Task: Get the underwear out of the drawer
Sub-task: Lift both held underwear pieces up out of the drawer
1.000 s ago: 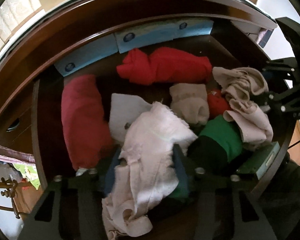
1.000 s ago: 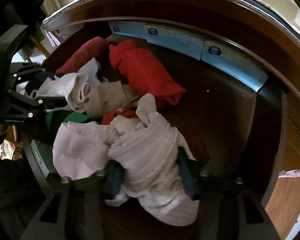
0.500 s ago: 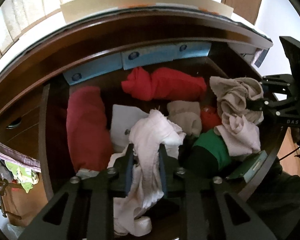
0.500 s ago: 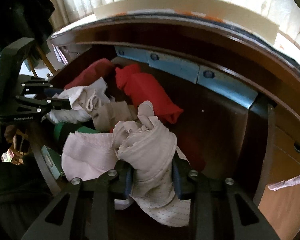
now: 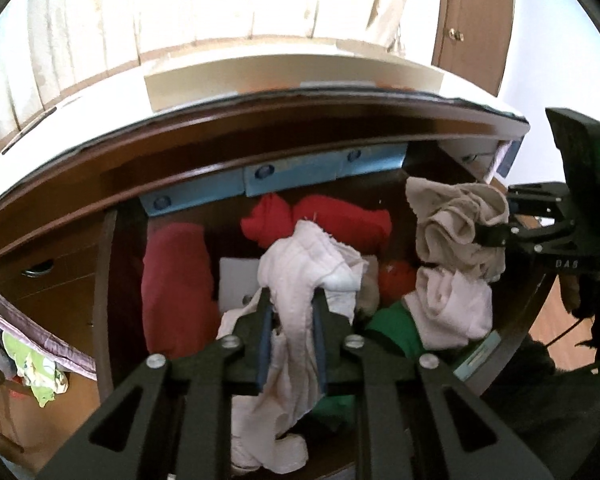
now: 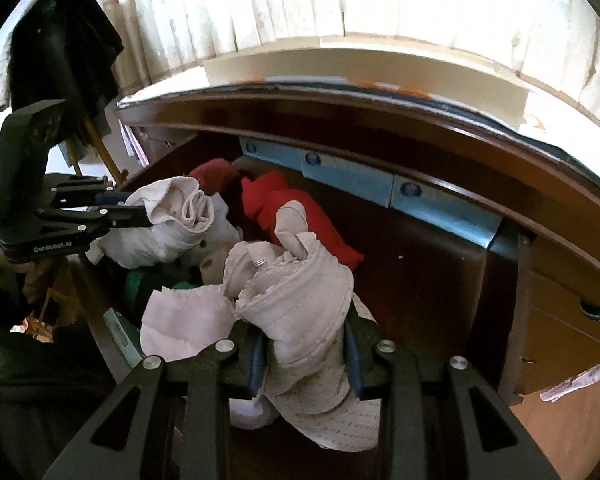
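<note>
My left gripper [image 5: 290,312] is shut on a white underwear piece [image 5: 308,264] and holds it above the open wooden drawer [image 5: 116,280]. My right gripper [image 6: 304,336] is shut on a beige underwear piece [image 6: 300,292], also lifted over the drawer. In the left wrist view the right gripper [image 5: 488,236] shows at the right with the beige piece [image 5: 456,240] hanging from it. In the right wrist view the left gripper [image 6: 140,216] shows at the left with the white piece [image 6: 172,220].
In the drawer lie a red roll [image 5: 340,220], a dark red roll [image 5: 176,280], a green garment [image 5: 392,332] and blue boxes [image 5: 260,176] along the back. The dresser top [image 5: 300,108] overhangs behind. A lower drawer front [image 6: 560,320] stands at the right.
Both grippers have closed on their pieces and risen up and back from the drawer, lifting the white and beige underwear. The view now takes in the dresser top and the curtains.
</note>
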Demonstrator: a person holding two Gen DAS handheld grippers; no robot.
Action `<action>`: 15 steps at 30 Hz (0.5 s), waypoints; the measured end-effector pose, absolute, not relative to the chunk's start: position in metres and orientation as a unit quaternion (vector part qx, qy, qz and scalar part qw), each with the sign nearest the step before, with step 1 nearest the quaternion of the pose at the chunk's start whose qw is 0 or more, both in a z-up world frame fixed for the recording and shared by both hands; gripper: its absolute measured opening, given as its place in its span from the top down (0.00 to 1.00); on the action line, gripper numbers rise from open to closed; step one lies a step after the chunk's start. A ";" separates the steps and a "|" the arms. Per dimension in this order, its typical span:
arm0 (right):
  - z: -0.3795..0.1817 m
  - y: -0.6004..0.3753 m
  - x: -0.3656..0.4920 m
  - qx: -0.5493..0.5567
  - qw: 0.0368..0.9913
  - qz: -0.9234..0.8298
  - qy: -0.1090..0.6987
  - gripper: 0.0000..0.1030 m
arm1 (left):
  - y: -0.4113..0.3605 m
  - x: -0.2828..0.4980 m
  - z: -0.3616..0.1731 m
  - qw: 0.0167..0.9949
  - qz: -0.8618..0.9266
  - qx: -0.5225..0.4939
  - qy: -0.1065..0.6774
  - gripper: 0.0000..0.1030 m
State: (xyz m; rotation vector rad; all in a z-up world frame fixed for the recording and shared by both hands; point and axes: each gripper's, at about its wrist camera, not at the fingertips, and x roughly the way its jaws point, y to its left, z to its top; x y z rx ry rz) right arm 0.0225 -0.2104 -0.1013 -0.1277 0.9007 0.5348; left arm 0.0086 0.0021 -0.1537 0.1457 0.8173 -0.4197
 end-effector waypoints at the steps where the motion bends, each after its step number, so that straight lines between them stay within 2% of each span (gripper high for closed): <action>1: -0.100 -0.212 0.022 -0.058 0.866 0.256 0.425 0.67 | 0.002 0.007 -0.152 0.897 -0.199 0.071 0.388 0.85; 15: -0.092 -0.216 0.016 -0.041 0.886 0.258 0.383 0.67 | -0.005 -0.002 -0.132 0.921 -0.196 0.060 0.330 0.86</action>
